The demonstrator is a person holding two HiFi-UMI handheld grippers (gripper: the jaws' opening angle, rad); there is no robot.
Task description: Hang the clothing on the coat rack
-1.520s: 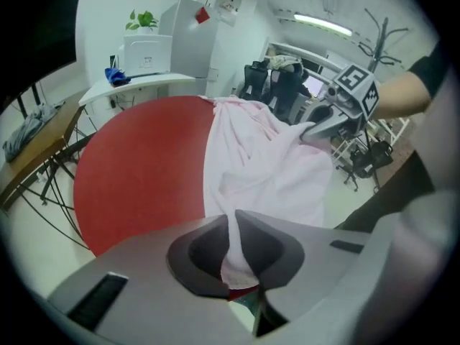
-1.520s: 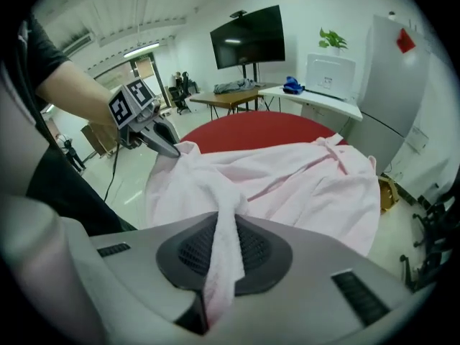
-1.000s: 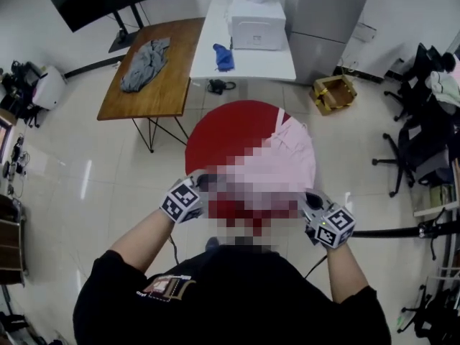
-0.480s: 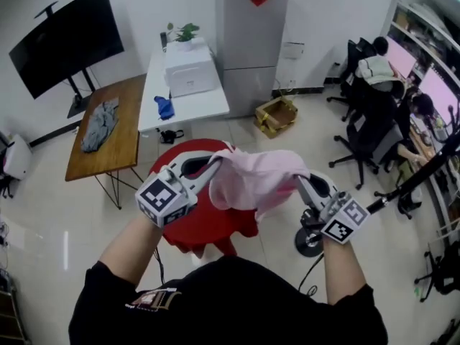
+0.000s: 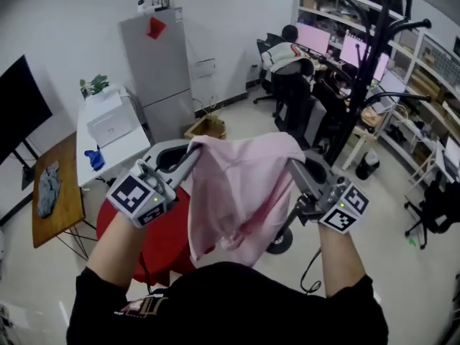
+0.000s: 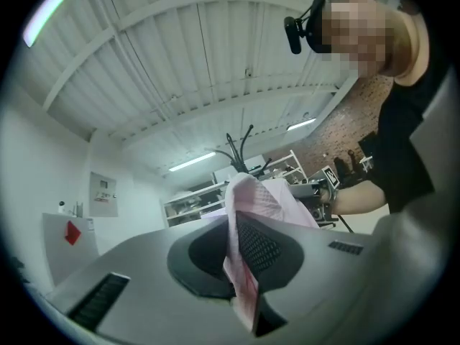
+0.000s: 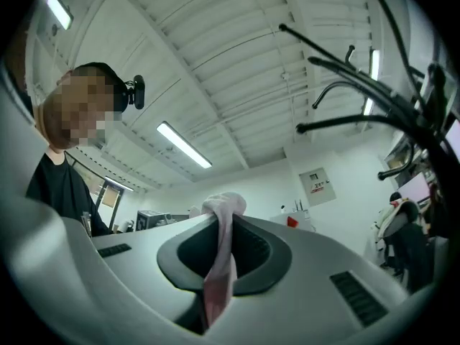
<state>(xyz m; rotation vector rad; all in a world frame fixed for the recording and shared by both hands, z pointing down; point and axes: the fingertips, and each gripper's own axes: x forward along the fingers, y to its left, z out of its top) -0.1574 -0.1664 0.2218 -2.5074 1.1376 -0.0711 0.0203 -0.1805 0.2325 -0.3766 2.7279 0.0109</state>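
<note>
garment point(image 5: 241, 192), pink, hangs between left hand-held gripper point(image 5: 192, 152) and right hand-held gripper point(image 5: 295, 167), each clamped on its top edge, presumably to present it open to the coat rack point(image 5: 359, 99).

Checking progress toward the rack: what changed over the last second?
Both grippers raised the pink garment off the red table; it now hangs spread between left gripper and right gripper, coat rack now in view. Both stayed shut on it.
</note>
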